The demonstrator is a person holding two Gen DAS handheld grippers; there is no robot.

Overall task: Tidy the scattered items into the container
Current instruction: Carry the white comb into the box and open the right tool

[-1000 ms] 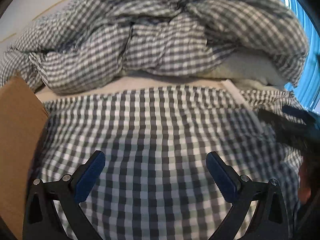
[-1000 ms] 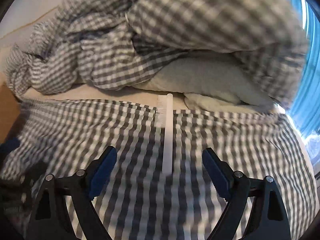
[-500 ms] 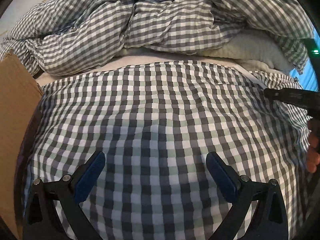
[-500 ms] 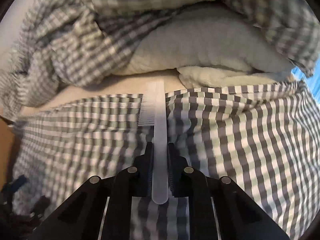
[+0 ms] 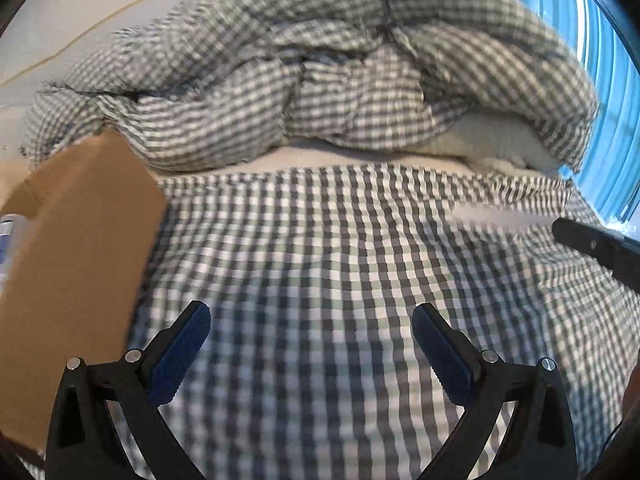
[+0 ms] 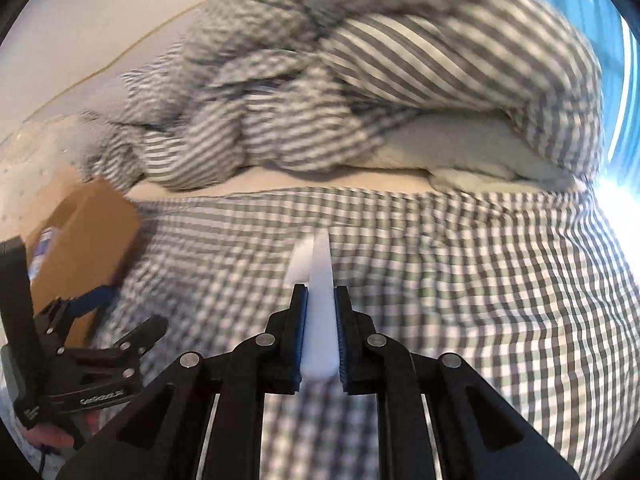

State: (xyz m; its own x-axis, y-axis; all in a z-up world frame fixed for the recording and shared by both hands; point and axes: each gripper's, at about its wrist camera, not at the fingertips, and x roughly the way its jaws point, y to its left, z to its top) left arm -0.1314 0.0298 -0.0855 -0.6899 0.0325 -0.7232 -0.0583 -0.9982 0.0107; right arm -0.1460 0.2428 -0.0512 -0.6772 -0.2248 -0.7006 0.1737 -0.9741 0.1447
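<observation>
White plastic comb: clamped between the right gripper at lower centre, tip pointing away over the checked sheet.
Left gripper: spread wide, holding nothing, above the sheet.
Cardboard box: left edge of frame, beside the sheet.
Crumpled duvet: upper half.

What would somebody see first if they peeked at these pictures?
Probably the white comb pinched in the right gripper, held out over the checked bedsheet. Behind it, a big crumpled checked duvet is heaped at the far side of the bed. A brown cardboard box sits at the left edge, next to the open, empty left gripper.
</observation>
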